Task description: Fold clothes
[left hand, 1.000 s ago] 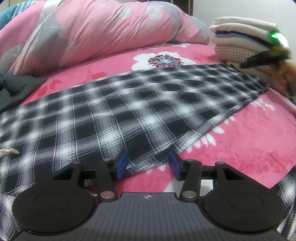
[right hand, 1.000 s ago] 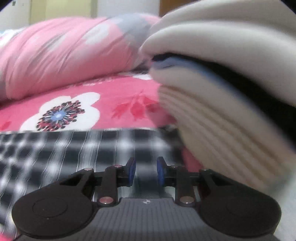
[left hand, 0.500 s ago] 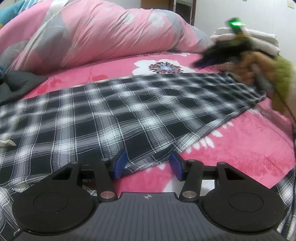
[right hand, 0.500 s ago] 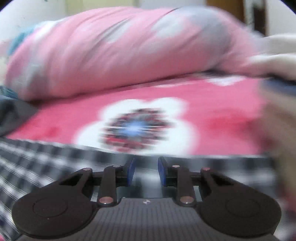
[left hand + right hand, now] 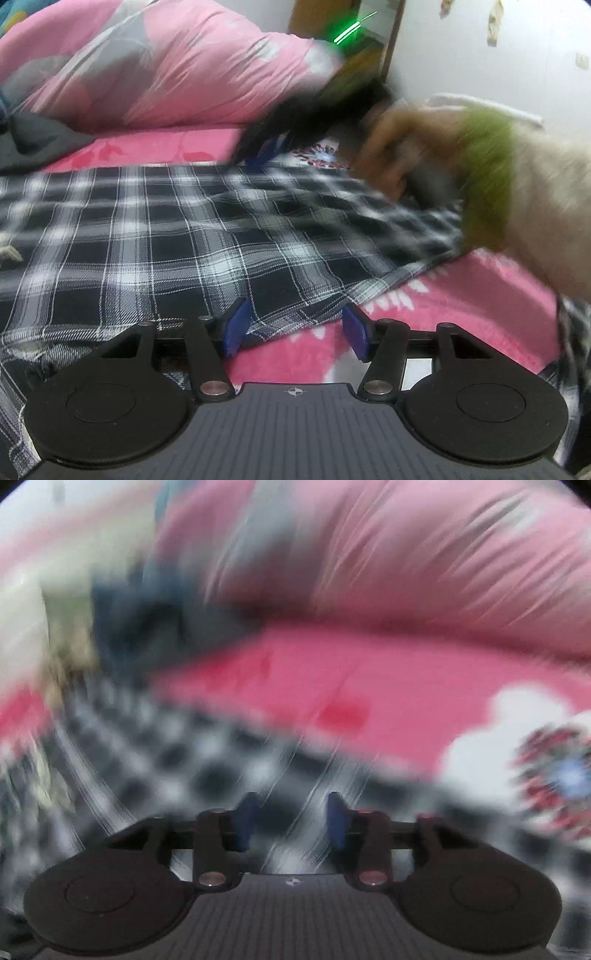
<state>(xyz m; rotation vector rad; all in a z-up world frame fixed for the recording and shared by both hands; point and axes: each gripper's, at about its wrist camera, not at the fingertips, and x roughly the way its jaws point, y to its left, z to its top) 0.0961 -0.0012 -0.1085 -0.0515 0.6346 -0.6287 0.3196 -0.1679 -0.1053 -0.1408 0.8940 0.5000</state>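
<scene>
Plaid garment [image 5: 207, 236] lies spread on the bed [image 5: 461, 314]; left gripper [image 5: 295, 330] gapes at its near hem, right gripper [image 5: 291, 821] gapes empty above it.

No words, numbers or brand names can be read in either view; the only sign is a small crosshair mark [image 5: 294, 391] printed on the ribbed grey body behind the left claw's fingers
</scene>
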